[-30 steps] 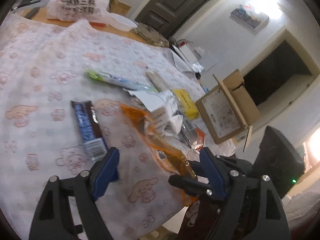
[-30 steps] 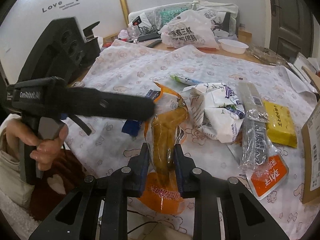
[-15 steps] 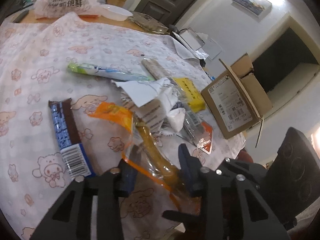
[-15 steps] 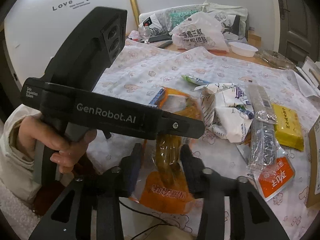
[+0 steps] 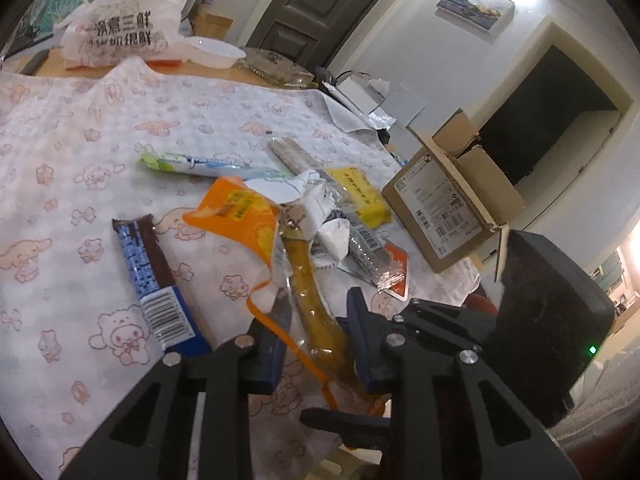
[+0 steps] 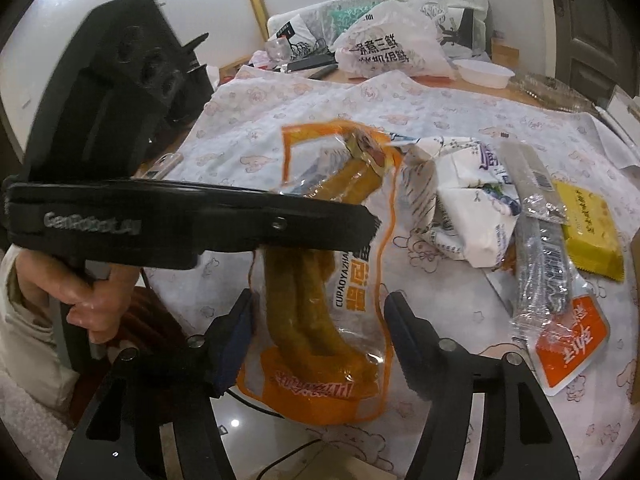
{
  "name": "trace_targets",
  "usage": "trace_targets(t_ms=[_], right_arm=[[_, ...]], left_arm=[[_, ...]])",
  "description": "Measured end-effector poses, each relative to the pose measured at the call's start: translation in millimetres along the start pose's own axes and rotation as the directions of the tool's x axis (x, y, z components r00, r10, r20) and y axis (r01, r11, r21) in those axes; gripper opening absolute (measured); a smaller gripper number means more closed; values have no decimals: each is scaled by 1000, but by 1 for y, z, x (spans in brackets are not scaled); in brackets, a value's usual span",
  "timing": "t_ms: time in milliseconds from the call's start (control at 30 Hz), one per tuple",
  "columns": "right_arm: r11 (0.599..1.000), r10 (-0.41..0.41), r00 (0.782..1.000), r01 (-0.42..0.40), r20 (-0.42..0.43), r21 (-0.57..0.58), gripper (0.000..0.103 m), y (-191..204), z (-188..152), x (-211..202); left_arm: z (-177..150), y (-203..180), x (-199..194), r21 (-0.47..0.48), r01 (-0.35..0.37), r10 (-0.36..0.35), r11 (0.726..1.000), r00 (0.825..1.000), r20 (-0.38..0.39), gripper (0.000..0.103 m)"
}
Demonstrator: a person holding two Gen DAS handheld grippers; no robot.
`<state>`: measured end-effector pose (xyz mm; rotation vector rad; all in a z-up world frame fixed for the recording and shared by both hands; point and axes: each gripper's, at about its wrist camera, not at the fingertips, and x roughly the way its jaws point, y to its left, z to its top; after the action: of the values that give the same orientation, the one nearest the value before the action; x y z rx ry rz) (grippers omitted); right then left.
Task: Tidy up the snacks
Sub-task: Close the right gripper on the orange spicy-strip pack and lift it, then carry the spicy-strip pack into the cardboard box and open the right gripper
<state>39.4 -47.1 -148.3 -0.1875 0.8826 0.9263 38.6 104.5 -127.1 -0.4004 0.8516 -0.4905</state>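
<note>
Chocolate bar (image 5: 150, 276) left of snack pouch (image 5: 240, 216)

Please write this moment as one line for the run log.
left claw: shut on orange snack pack | right claw: open around it | pack: lifted

A home: cartoon-print tablecloth (image 5: 120, 128), panelled door (image 5: 304, 4), wall picture (image 5: 476, 8).

Your table wears a cartoon-print cloth (image 5: 100, 128). On it you have a blue-and-brown bar (image 5: 150, 280), a green-tipped stick pack (image 5: 196, 162), a yellow packet (image 5: 362, 196), crumpled white wrappers (image 6: 468, 216) and, at the far edge, a cardboard box (image 5: 448, 204).
</note>
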Motion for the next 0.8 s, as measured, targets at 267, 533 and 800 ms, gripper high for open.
trace_targets(t_ms=[267,533,800], right_arm=[[1000,-8,1000,8,-6,2,53,2,3,2],[998,-25,995,31,95,-56,52,10,25,-36],[989,-66,958,99,278,-106,52,-5,51,-120]], left_arm=[[-3,-2,-17,21,9,-10,1000,999,35,24],[21,-37,-51,100,3,-16,995,991,130,24],[73,-134,-69,275,-42,-13,961,981,195,24]])
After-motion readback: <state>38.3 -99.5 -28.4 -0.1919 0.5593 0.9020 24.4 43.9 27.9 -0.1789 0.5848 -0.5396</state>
